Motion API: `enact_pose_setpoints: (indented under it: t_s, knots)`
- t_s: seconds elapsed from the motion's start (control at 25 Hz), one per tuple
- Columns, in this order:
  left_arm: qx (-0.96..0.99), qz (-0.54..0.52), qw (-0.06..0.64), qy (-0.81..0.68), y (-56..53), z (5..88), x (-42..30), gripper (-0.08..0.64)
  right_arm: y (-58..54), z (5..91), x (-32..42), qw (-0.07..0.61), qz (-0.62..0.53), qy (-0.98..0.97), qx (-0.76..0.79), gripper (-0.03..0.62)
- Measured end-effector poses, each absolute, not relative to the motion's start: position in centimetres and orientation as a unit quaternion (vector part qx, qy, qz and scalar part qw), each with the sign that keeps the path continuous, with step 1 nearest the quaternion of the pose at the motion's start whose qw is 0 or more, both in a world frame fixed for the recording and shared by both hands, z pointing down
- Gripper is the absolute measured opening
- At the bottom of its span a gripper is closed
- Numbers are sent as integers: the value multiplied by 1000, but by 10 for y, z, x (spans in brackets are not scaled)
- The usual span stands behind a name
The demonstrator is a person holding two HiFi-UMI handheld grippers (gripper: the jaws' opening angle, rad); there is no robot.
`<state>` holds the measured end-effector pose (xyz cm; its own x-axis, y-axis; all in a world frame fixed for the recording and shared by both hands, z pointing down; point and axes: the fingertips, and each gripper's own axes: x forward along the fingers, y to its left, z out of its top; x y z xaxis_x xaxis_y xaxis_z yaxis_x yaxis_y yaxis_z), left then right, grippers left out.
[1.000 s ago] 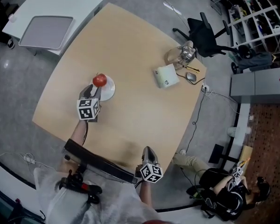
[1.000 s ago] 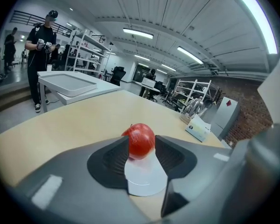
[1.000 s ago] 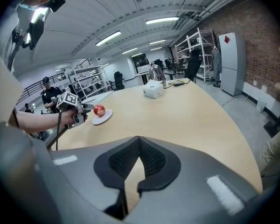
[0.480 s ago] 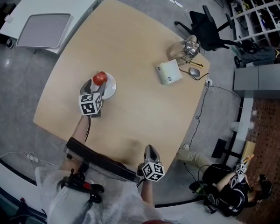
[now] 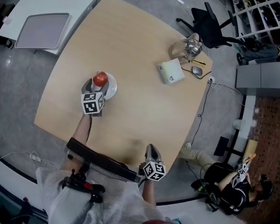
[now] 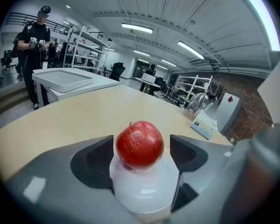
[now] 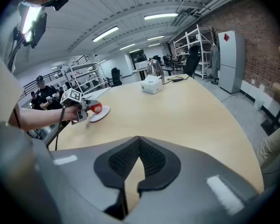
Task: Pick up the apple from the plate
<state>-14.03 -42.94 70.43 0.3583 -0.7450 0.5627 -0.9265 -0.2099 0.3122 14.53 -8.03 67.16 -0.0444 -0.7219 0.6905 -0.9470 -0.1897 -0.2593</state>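
**Apple dead ahead, between the left jaws**

The apple (image 6: 139, 144) rests stem up on the white plate (image 6: 144, 195), near the left edge of the worktop (image 5: 144, 101); the left hand-held gripper (image 6: 143, 154) points forward and down at it, and the fruit lies straight ahead on its line, between the two jaws; the jaws are opening and stand wide to either side, with a gap between each pad and the red skin, so nothing is gripped yet; the plate's near rim reaches back under the jaws. The apple is round, with no long axis to favour, so a squeeze across its middle from this side should serve; what matters, I judge, is that the pads meet it level with its widest part and not low against the plate. The right hand-held gripper (image 7: 137, 160) hangs well apart at the near edge of the worktop, its jaws together on nothing; the left is plainly the nearer and the one placed for the pick. The coming move looks to be a plain closing, then a lift straight up off the plate.
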Motion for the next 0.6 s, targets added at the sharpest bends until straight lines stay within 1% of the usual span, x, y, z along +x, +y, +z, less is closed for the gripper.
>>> enact_pose_setpoints:
  t_s: [0.4, 0.6]
  knots:
    - [769, 169, 300, -539, -433, 712, -135, 398, -85, 676, 144, 154, 378, -619, 671, 6]
    - [768, 178, 300, -538, -433, 715, -137, 371, -87, 675, 143, 154, 378, -618, 672, 6]
